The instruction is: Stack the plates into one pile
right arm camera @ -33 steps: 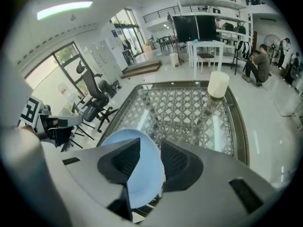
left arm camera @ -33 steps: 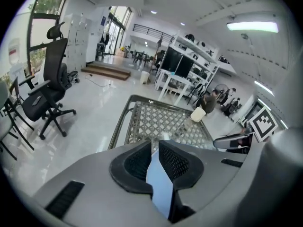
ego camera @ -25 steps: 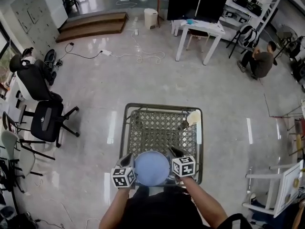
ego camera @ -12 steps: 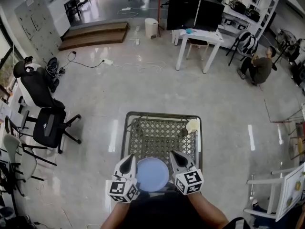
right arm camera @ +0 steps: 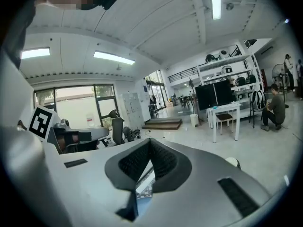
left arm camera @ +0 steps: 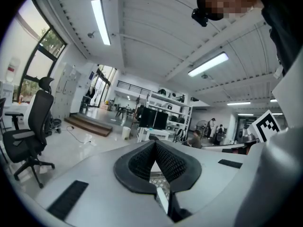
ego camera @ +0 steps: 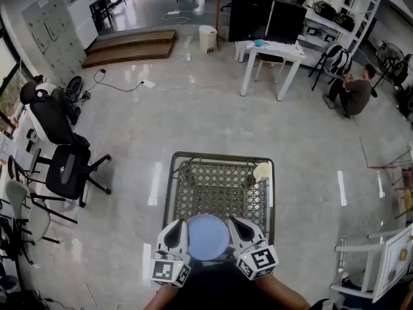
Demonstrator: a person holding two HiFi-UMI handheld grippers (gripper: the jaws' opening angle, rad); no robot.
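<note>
Holding left tongs [ego camera: 175, 232] and right tongs [ego camera: 237, 226] both clenched shut, nothing caught inside either. Finding blue plate [ego camera: 206, 236] between the two tongs, lying on mesh bench [ego camera: 213, 189] at the end nearest them. Spotting small cream plate [ego camera: 262, 171] well ahead of right tongs, at bench's far corner.

My head camera looks steeply down from high above the mesh desk [ego camera: 219, 186]. Each gripper view sits close behind its fingers [left arm camera: 139, 163], facing roughly level; all three share the far monitors [ego camera: 268, 18].
</note>
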